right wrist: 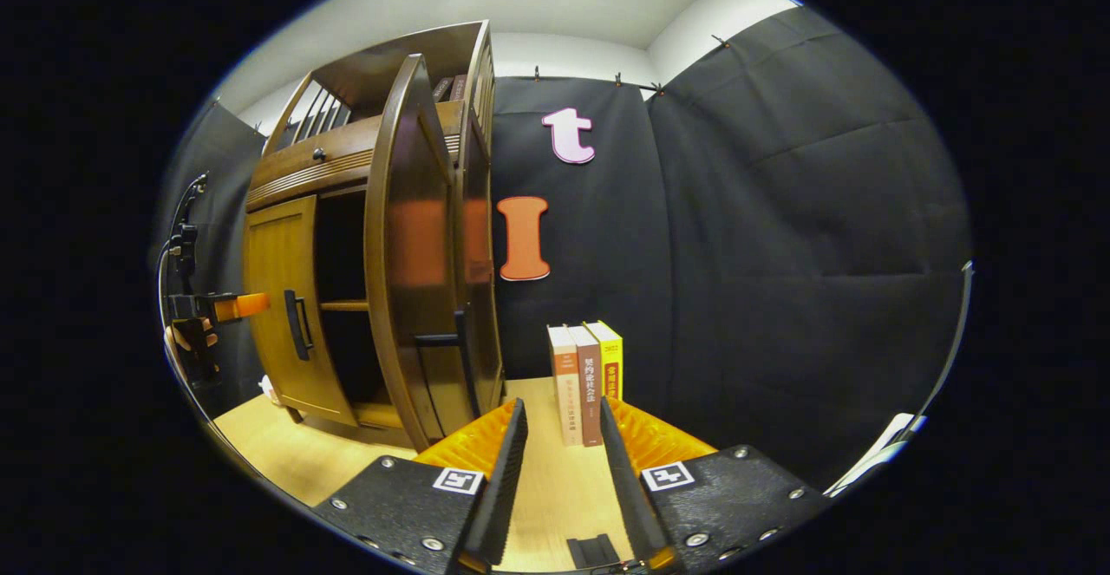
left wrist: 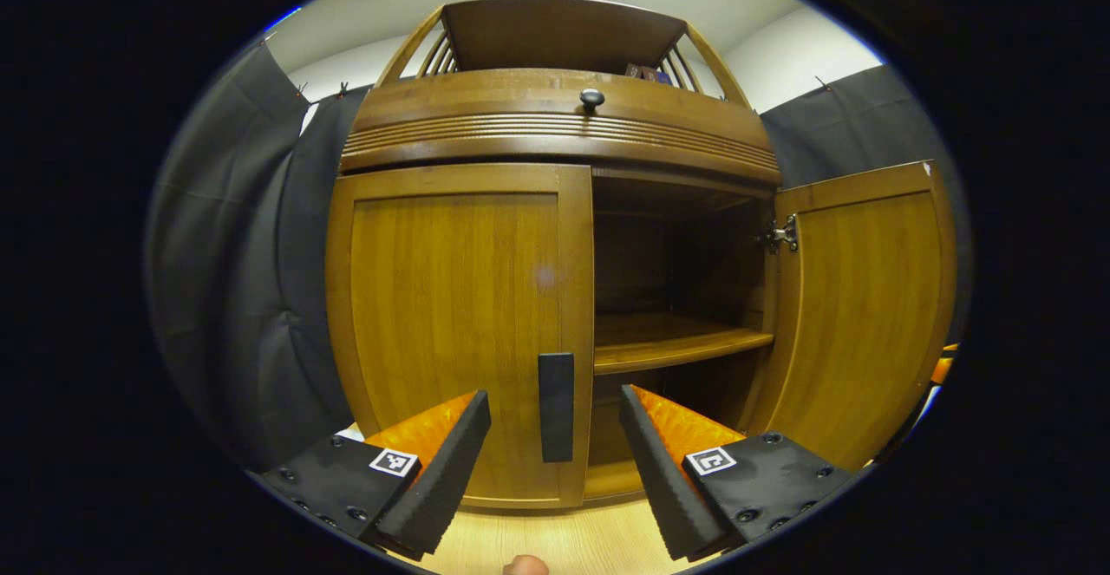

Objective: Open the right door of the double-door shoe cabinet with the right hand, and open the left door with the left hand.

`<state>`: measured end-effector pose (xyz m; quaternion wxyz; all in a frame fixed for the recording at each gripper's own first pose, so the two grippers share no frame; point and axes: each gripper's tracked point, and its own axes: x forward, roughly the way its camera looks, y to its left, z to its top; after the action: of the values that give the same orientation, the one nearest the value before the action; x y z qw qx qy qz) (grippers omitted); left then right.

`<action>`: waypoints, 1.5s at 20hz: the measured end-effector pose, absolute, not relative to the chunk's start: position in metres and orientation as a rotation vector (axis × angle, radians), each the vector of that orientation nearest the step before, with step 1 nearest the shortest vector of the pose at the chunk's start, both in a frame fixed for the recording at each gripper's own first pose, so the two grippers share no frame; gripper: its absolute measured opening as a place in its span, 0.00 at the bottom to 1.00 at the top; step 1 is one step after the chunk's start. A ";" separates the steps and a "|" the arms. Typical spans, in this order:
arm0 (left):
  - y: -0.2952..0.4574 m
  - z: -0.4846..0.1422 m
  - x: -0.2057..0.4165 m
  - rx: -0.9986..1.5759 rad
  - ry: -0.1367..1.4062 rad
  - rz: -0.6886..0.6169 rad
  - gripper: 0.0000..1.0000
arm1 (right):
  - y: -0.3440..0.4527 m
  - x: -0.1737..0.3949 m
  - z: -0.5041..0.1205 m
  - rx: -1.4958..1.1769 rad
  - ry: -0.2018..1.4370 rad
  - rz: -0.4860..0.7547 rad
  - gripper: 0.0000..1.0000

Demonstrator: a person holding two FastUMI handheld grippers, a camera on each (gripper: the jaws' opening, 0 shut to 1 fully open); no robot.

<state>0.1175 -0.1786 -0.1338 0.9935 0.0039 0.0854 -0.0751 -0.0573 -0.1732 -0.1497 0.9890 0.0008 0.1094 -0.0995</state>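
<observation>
Right door (left wrist: 858, 306) is already swung wide; left door (left wrist: 460, 323) is closed, its handle (left wrist: 556, 407) by the inner edge. Left gripper (left wrist: 555, 449) is open, fingers either side of the handle, apparently just short of it. To do it well: ease forward until both pads flank the bar, close squarely mid-handle, then pull along the hinge arc, not straight back. Right gripper (right wrist: 555, 458) is open, holding nothing, near the books (right wrist: 586, 380), well clear of the cabinet (right wrist: 347, 237).

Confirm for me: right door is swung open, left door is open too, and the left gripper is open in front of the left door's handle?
Not quite: the left door is shut, as the left gripper view shows. The right door is open, and the left gripper is open before the handle.
</observation>
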 end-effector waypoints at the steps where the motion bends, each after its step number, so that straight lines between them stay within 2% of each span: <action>1: -0.179 -0.140 0.122 0.002 0.177 -0.152 0.94 | -0.177 -0.058 -0.150 -0.009 0.219 -0.214 0.57; 3: -0.178 -0.155 0.135 -0.009 0.200 -0.153 0.96 | -0.183 -0.059 -0.150 -0.021 0.213 -0.235 0.74; 4: -0.178 -0.162 0.142 -0.015 0.209 -0.153 0.94 | -0.186 -0.060 -0.152 -0.025 0.213 -0.245 0.82; 5: -0.179 -0.168 0.147 -0.022 0.214 -0.151 0.94 | -0.189 -0.060 -0.153 -0.026 0.214 -0.252 0.80; 6: -0.178 -0.172 0.152 -0.032 0.218 -0.142 0.94 | -0.190 -0.060 -0.153 -0.025 0.214 -0.257 0.88; 7: -0.179 -0.176 0.156 -0.042 0.224 -0.147 0.94 | -0.191 -0.059 -0.154 -0.023 0.215 -0.263 0.83; 9: -0.184 -0.185 0.165 -0.066 0.236 -0.165 0.94 | -0.197 -0.060 -0.156 -0.020 0.215 -0.282 0.83; 10: -0.186 -0.189 0.168 -0.073 0.241 -0.171 0.94 | -0.200 -0.060 -0.157 -0.016 0.216 -0.291 0.85; 11: -0.186 -0.192 0.170 -0.074 0.247 -0.174 0.94 | -0.201 -0.060 -0.157 -0.007 0.216 -0.297 0.97; 12: -0.185 -0.196 0.173 -0.072 0.255 -0.168 0.94 | -0.203 -0.059 -0.158 0.000 0.216 -0.301 0.98; 13: -0.185 -0.200 0.176 -0.070 0.263 -0.163 0.94 | -0.204 -0.059 -0.159 0.009 0.214 -0.306 0.92; 17: -0.187 -0.205 0.184 -0.050 0.261 -0.160 0.92 | -0.209 -0.056 -0.164 0.035 0.214 -0.318 0.92; 18: -0.186 -0.207 0.186 -0.037 0.258 -0.149 0.87 | -0.211 -0.057 -0.164 0.036 0.215 -0.323 0.92; 19: -0.185 -0.208 0.185 -0.027 0.260 -0.145 0.82 | -0.213 -0.057 -0.163 0.036 0.213 -0.330 0.98; 22: -0.193 -0.214 0.187 -0.036 0.266 -0.167 0.69 | -0.212 -0.054 -0.161 0.043 0.204 -0.332 0.98; 25: -0.183 -0.221 0.188 -0.031 0.283 -0.113 0.57 | -0.209 -0.052 -0.163 0.039 0.206 -0.325 0.98; 27: -0.185 -0.221 0.192 -0.071 0.284 -0.114 0.43 | -0.206 -0.053 -0.166 0.029 0.209 -0.318 0.98; 30: -0.183 -0.220 0.188 -0.053 0.290 -0.122 0.39 | -0.199 -0.051 -0.167 0.023 0.213 -0.298 0.98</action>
<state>0.1875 -0.1834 -0.2204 0.9873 -0.0266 0.1446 -0.0606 -0.0512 -0.1988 -0.1667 0.9832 0.0115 0.1058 -0.1484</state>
